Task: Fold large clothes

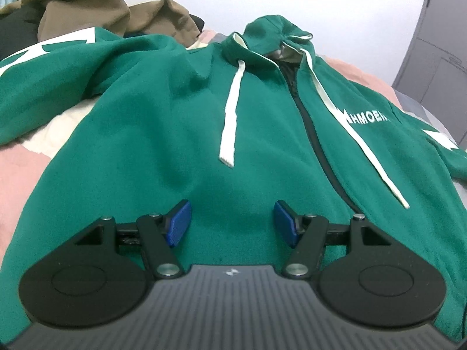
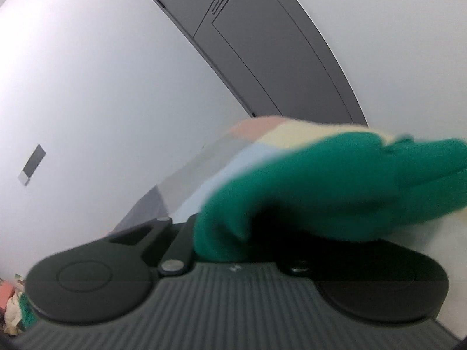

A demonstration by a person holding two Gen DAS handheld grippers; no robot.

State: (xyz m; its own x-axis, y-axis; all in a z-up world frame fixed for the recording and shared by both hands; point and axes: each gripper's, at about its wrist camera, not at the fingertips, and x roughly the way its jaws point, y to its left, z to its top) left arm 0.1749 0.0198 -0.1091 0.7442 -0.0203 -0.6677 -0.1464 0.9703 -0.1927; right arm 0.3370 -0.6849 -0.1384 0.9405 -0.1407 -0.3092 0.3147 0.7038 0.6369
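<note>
Garment: a large green fleece zip hoodie [image 1: 181,134] lies front-up and spread on a bed with a bedcover of pink, cream and pale blue patches [image 1: 20,169]. Its hood sits at the far end, and its near hem runs under the left tool.
Zip: a dark zipper [image 1: 309,122] runs down the chest, right of middle in the left wrist view, open at the collar.
Cords: two flat white drawstrings [image 1: 230,116] trail from the hood down the chest, one on each side of the zip.
Lettering: white print [image 1: 364,116] sits on the chest panel right of the zip; white patches mark both sleeves.
Left tongs: the left gripper [image 1: 232,223] hangs just over the lower front of the hoodie, its blue pads [image 1: 178,223] standing well apart with only bare green fabric seen between them; nothing is pinched.
Right tongs: the right gripper [image 2: 233,242] has its fingertips buried under a bunched fold of the same green cloth [image 2: 335,192]. The jaws are drawn together and appear clamped on that fold, though the pads themselves are hidden and the view is blurred.
Backdrop: a heap of brown clothing [image 1: 87,3] lies beyond the hoodie's sleeve on the left; a pale wall [image 2: 102,73] and a grey panelled door [image 2: 262,43] stand behind.
</note>
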